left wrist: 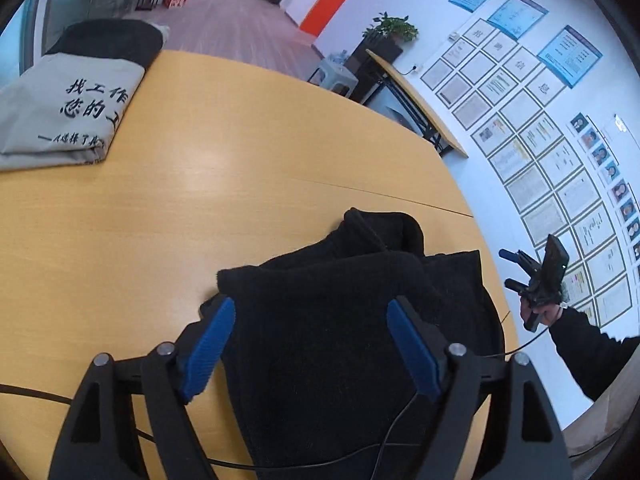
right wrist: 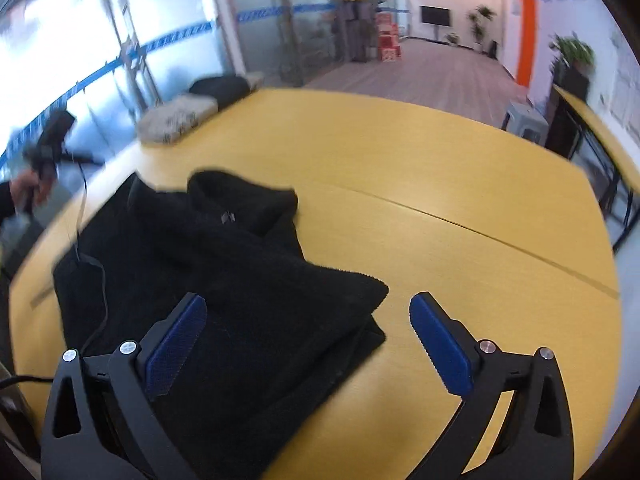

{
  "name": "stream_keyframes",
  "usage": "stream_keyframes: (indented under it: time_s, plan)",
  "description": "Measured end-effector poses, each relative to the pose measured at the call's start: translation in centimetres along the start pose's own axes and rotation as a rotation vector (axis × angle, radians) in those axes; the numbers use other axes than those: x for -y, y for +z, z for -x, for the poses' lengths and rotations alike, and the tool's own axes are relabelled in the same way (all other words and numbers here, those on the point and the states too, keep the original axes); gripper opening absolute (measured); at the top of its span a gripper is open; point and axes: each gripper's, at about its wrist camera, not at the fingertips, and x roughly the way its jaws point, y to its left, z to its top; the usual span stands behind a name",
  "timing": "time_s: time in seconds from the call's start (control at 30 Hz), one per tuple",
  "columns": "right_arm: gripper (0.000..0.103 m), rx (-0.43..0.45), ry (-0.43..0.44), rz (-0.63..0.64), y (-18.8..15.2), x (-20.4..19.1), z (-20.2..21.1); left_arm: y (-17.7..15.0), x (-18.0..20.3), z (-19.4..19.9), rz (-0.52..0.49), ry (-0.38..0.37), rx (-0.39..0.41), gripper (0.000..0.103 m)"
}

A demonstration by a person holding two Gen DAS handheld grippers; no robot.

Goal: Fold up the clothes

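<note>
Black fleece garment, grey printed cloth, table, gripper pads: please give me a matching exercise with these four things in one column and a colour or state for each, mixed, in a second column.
Things:
1. black fleece garment
2. grey printed cloth
3. table
4. left gripper pads

Colour or state:
a. yellow wood
b. blue, ridged
c. folded flat, with black characters on top
d. partly folded, rumpled, lying near the table edge

Pairs: 1-d, 2-c, 3-a, 4-b

Fleece garment (left wrist: 352,320) on table (left wrist: 200,220), folded shirt (left wrist: 64,112) seemingly behind-left.
</note>
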Motion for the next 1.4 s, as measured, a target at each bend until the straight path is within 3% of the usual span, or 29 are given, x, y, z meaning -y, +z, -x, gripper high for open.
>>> stream_keyframes:
  time_s: [0.1,0.17,0.23,0.27,0.3,0.37,0.43,0.47,0.6,0.8,0.93,1.0,1.03,1.1,1.2,1.23,1.3,1.4]
  plan:
    - [0.103,-0.045,-0.02,-0.041,-0.7,1.4,-2.5,-0.4,-0.2,-2.0,-0.055,0.036,-0.049,0.084]
    - [0.102,-0.062,-0.027,-0.135,-1.3,3.2,-4.2,-0.5,-0.8,-3.8,-0.074,0.067,-0.089,0.084]
    - [0.096,-0.078,-0.003,-0.264,-2.2,5.4,-6.1,-0.3,-1.8,-6.0,-0.069,0.074,-0.113,0.084]
    - [0.076,-0.084,0.023,-0.313,-2.4,6.1,-6.9,-0.1,-2.3,-7.0,-0.06,0.086,-0.124,0.084]
    - [0.05,-0.088,0.031,-0.333,-2.4,6.3,-7.3,0.1,-2.8,-7.8,-0.048,0.092,-0.134,0.083]
    - [0.028,-0.079,0.027,-0.337,-2.2,6.1,-7.7,0.6,-3.9,-9.0,-0.006,0.073,-0.14,0.078]
    - [0.013,-0.038,0.014,-0.316,-1.5,5.3,-7.1,0.9,-4.6,-9.6,0.015,0.054,-0.142,0.052]
    - [0.012,-0.013,0.013,-0.319,-1.1,5.2,-6.6,1.1,-4.9,-9.8,0.024,0.053,-0.145,0.033]
    - [0.011,0.099,0.013,-0.32,0.1,5.0,-4.5,1.6,-5.0,-8.7,0.023,0.062,-0.116,0.021]
    - [0.01,0.105,-0.037,-0.301,-0.6,5.8,-5.6,2.3,-5.9,-5.7,0.016,0.011,-0.002,0.02]
    - [0.011,0.018,-0.07,-0.319,-2.0,6.2,-9.5,3.2,-5.5,-8.2,-0.038,0.079,-0.057,0.02]
    - [0.013,0.002,-0.11,-0.327,-2.1,6.1,-9.9,3.2,-5.5,-9.9,-0.059,0.131,-0.095,0.028]
    - [0.018,-0.003,-0.132,-0.331,-2.1,6.1,-10.0,3.2,-5.4,-10.1,-0.073,0.167,-0.105,0.032]
    - [0.061,-0.014,-0.197,-0.339,-1.9,5.9,-9.7,3.3,-5.1,-9.0,-0.088,0.197,-0.08,0.035]
    - [0.067,0.033,-0.273,-0.3,-0.2,4.4,-6.2,3.2,-3.0,-5.2,-0.14,0.202,0.003,0.036]
    - [0.067,0.062,-0.26,-0.257,0.8,3.0,-5.0,3.1,-1.6,-3.9,-0.184,0.19,0.027,0.038]
    - [0.07,0.116,-0.187,-0.157,3.3,-1.0,-3.6,2.9,1.6,-2.6,-0.292,0.142,0.044,0.054]
    - [0.07,0.057,0.038,-0.079,6.4,-7.3,-6.9,2.8,6.7,-4.5,-0.434,0.031,-0.028,0.058]
